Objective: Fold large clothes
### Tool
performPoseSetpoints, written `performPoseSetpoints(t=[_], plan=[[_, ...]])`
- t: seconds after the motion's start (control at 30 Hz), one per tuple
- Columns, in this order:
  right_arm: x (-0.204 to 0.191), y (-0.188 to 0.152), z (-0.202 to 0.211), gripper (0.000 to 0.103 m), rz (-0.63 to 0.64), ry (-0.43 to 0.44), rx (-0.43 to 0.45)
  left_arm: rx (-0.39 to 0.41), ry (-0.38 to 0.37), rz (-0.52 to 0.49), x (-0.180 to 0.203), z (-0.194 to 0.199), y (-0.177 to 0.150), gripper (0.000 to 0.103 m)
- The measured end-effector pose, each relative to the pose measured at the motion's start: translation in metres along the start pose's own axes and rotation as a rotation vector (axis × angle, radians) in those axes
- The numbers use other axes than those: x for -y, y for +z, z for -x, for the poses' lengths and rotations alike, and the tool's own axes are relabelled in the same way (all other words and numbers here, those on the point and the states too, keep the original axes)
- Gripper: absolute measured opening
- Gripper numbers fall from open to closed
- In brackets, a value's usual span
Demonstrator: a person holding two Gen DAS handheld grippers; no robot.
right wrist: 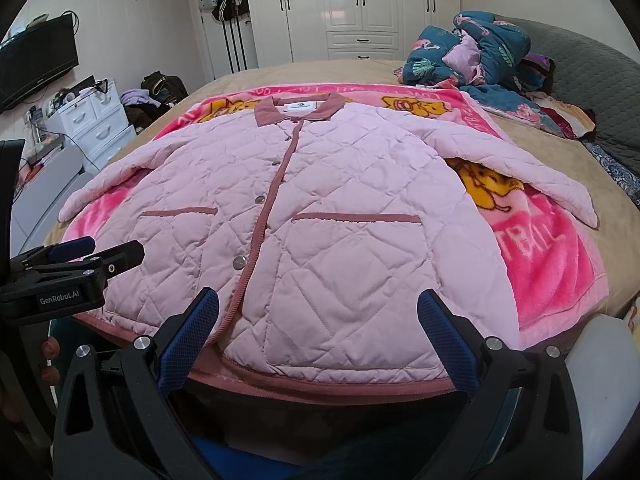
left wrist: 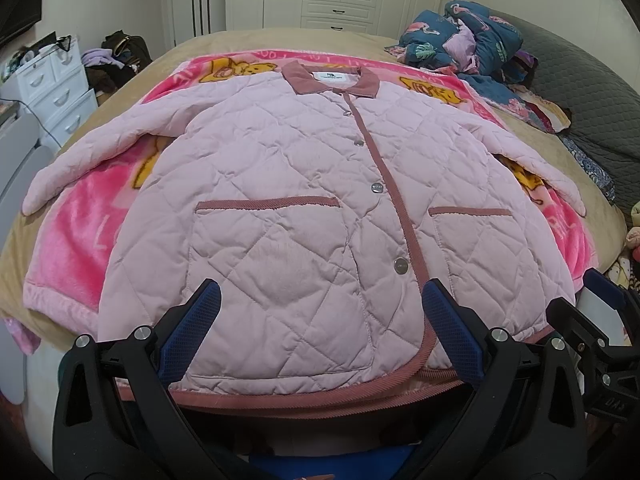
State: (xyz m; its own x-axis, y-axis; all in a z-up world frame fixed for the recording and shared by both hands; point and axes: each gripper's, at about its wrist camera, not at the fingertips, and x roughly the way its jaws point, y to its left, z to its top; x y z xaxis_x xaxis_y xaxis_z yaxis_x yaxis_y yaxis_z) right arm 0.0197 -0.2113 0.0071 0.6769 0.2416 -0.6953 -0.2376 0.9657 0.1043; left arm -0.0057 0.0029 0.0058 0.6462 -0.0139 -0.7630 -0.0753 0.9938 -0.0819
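Note:
A pink quilted jacket (left wrist: 304, 184) (right wrist: 320, 200) lies flat and buttoned on a bright pink blanket (left wrist: 76, 240) (right wrist: 560, 264), collar far, hem near me, both sleeves spread outward. My left gripper (left wrist: 320, 300) stands open over the hem on the jacket's left half, nothing between its blue pads. My right gripper (right wrist: 320, 304) is open too, above the hem on the right half, and holds nothing. In the left wrist view the right gripper (left wrist: 600, 300) shows at the right edge. The left gripper (right wrist: 96, 250) appears at the left of the right wrist view.
The blanket covers a tan bed (left wrist: 248, 42) (right wrist: 320, 72). A heap of patterned bedding (left wrist: 464, 40) (right wrist: 480, 48) lies at the far right, beside a grey padded headboard (left wrist: 580, 80). White drawers (left wrist: 52, 84) (right wrist: 100, 120) stand left of the bed, wardrobes (right wrist: 360, 8) behind it.

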Motion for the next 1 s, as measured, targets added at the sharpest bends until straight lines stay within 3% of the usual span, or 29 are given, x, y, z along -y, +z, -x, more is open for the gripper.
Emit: performPoseSetpoints(t=[0.53, 1.0], plan=[[-0.001, 0.003, -0.005, 0.099, -0.003, 0.006, -0.011, -0.009, 0.003, -0.001, -0.002, -0.004, 0.001, 0.094], [-0.006, 0.045, -0.023, 0.099, 0.016, 0.04, -0.01, 0.01, 0.011, 0.031, -0.015, -0.011, 0.032, 0.094]])
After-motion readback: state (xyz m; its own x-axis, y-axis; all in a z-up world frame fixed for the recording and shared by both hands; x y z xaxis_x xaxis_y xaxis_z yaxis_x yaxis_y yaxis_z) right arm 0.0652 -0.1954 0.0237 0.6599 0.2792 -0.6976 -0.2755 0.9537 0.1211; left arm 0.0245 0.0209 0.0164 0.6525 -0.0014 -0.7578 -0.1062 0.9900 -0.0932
